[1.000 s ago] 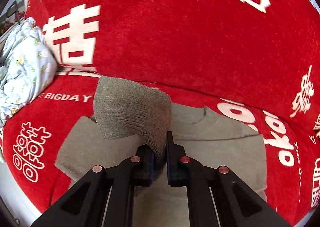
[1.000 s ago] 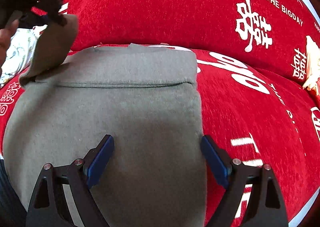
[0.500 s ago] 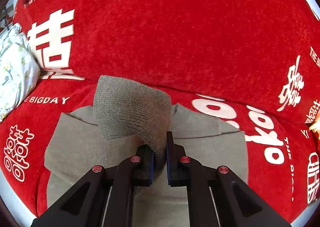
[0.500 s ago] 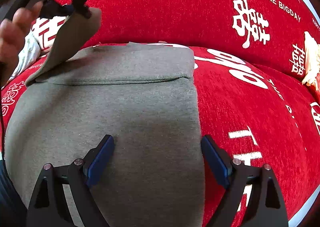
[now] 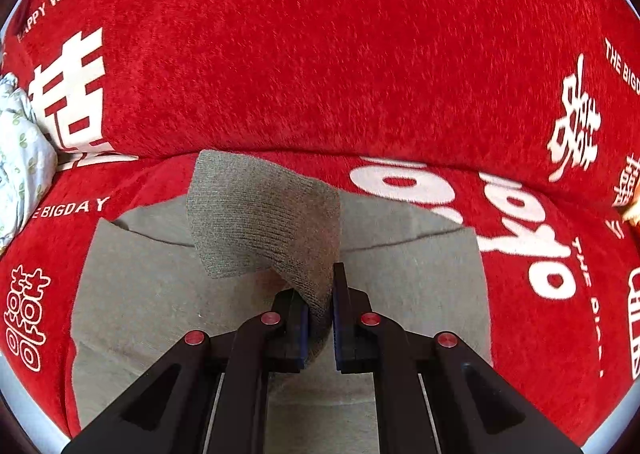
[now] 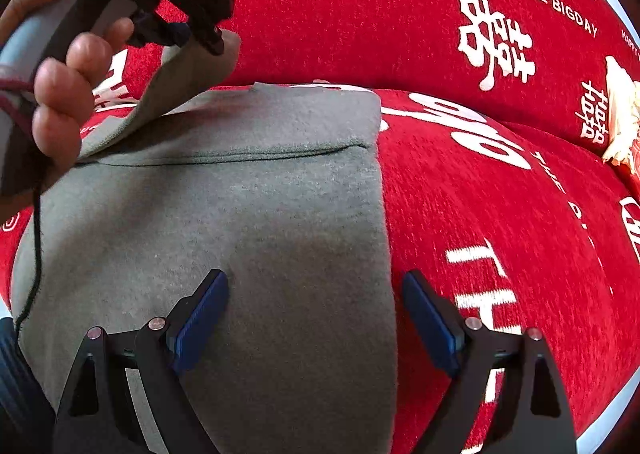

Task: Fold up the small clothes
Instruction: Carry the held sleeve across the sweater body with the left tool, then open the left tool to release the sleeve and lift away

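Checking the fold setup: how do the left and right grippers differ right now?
The left gripper has its jaws shut on the grey sweater's ribbed cuff, lifting it; the right gripper stands wide open, holding nothing. In the right wrist view the left is raised above the sweater's body, while the right hovers low over its edge. Both have black frames with blue pads.

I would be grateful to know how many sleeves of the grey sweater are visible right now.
1. The ribbed sleeve is lifted above the grey sweater, pinched by the left gripper. The other sleeve is not visible; it may be folded under.
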